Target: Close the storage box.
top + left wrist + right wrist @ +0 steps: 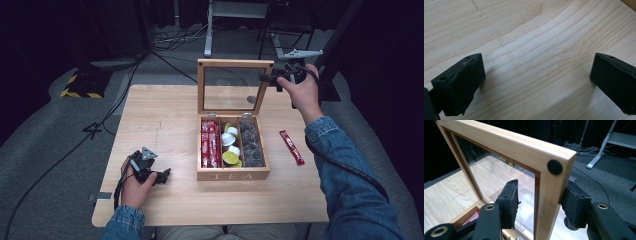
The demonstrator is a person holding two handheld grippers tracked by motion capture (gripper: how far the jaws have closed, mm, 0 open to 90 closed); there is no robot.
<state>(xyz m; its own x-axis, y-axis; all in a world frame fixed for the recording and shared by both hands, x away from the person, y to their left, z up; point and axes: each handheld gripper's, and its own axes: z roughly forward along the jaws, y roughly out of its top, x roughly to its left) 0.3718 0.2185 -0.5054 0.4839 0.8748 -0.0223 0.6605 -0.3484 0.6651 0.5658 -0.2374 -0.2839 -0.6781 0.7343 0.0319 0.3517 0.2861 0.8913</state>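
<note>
Wooden table (165, 120), pale grain, and not much going on over at the left side of it. The left gripper (162, 176) sat low near the front edge, resting on the tabletop in the person's left hand (134, 185). Its jaws were spread wide with nothing but bare wood between them, as the left gripper view made obvious.

Moving right, the tea box (233, 175) stood roughly mid-table, its long axis running from the person toward the far edge, "TEA" lettering on the near wall. Inside were three compartments: red sachets (210, 145) on the left, little white and green pods (231, 145) in the middle, dark pods (251, 145) on the right. The lid (235, 64) was swung up on the back hinges and stood about upright, a glass pane in a wood frame, its face turned toward the person. A small black felt dot (554, 167) sat on the frame's upper corner.

Right of the box, one loose red sachet (291, 147) lay flat on the table, angled a bit, well apart from the box.

The right gripper (268, 77) was up at the lid's top right corner, held in the right hand (301, 90). Its jaws straddled the frame's right upright: the outer pad (574, 205) looked pressed against the wood, the inner pad (509, 200) stood off on the glass side with a gap. So partly closed around the frame, not clamped.
</note>
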